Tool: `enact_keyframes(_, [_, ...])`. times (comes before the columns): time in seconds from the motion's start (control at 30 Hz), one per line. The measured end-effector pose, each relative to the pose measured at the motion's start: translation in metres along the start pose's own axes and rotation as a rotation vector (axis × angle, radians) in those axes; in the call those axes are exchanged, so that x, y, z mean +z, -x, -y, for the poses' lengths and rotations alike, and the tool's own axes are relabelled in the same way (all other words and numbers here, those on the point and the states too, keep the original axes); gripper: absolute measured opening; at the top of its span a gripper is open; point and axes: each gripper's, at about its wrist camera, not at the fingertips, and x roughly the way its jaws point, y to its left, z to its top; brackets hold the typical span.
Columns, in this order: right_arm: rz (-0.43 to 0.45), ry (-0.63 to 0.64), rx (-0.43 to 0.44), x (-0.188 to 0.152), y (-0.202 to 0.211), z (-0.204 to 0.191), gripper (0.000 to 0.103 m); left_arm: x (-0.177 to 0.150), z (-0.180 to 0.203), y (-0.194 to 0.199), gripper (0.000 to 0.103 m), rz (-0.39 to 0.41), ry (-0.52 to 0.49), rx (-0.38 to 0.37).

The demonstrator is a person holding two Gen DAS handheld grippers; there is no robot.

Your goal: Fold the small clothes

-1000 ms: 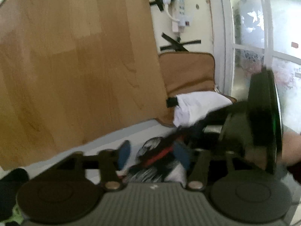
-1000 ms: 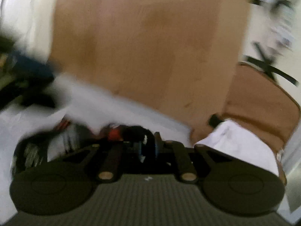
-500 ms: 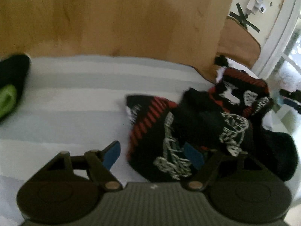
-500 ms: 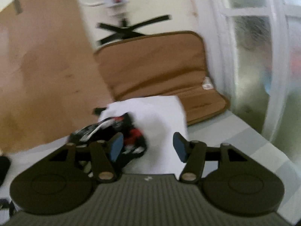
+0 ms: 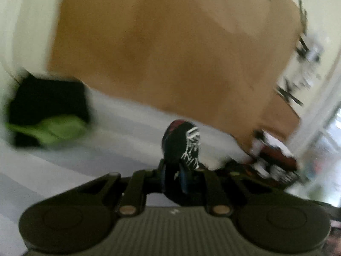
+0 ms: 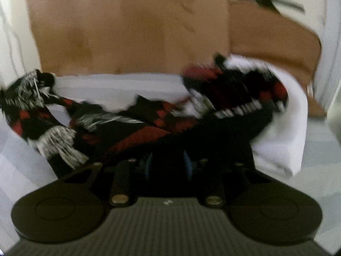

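In the left wrist view my left gripper (image 5: 172, 176) has its jaws closing, the blue pads pinching a black sock with a white pattern (image 5: 183, 145) that stands up between them above the pale striped sheet (image 5: 119, 132). More dark socks (image 5: 275, 162) lie blurred at the right. The right wrist view shows my right gripper (image 6: 168, 163) low over a heap of black, red and white patterned socks (image 6: 162, 125). Its jaws are closing with dark fabric between the pads, which still stand apart.
A black and green garment (image 5: 46, 117) lies at the left of the sheet. A folded white cloth (image 6: 287, 128) sits right of the heap, with a brown pad (image 6: 272, 42) behind it. A wooden board (image 5: 170, 53) stands along the back.
The left gripper closed on a sock and carried it left, away from the heap. The right gripper swung from the white cloth down onto the heap, its jaws narrowing.
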Motion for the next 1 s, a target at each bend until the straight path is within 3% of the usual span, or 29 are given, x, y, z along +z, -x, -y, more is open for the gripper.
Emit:
enact_keyframes(0.07, [0.032, 0.026, -0.001, 0.0, 0.003, -0.012, 0.052, 0.005, -0.015, 0.025, 0.012, 0.055, -0.01, 0.088])
enact_keyframes(0.17, [0.04, 0.036, 0.022, 0.002, -0.001, -0.022, 0.053, 0.002, -0.036, 0.041, 0.012, 0.047, 0.023, 0.138])
enact_keyframes(0.33, [0.035, 0.02, 0.033, 0.002, -0.006, -0.026, 0.053, -0.019, -0.045, 0.036, 0.012, -0.018, 0.024, 0.169])
enact_keyframes(0.6, [0.025, 0.007, 0.017, 0.0, -0.01, -0.028, 0.053, -0.043, -0.054, 0.027, 0.013, -0.045, 0.077, 0.182])
enact_keyframes(1.0, [0.008, -0.004, 0.022, -0.002, -0.022, -0.018, 0.053, -0.067, -0.055, 0.023, 0.026, -0.082, 0.056, 0.271])
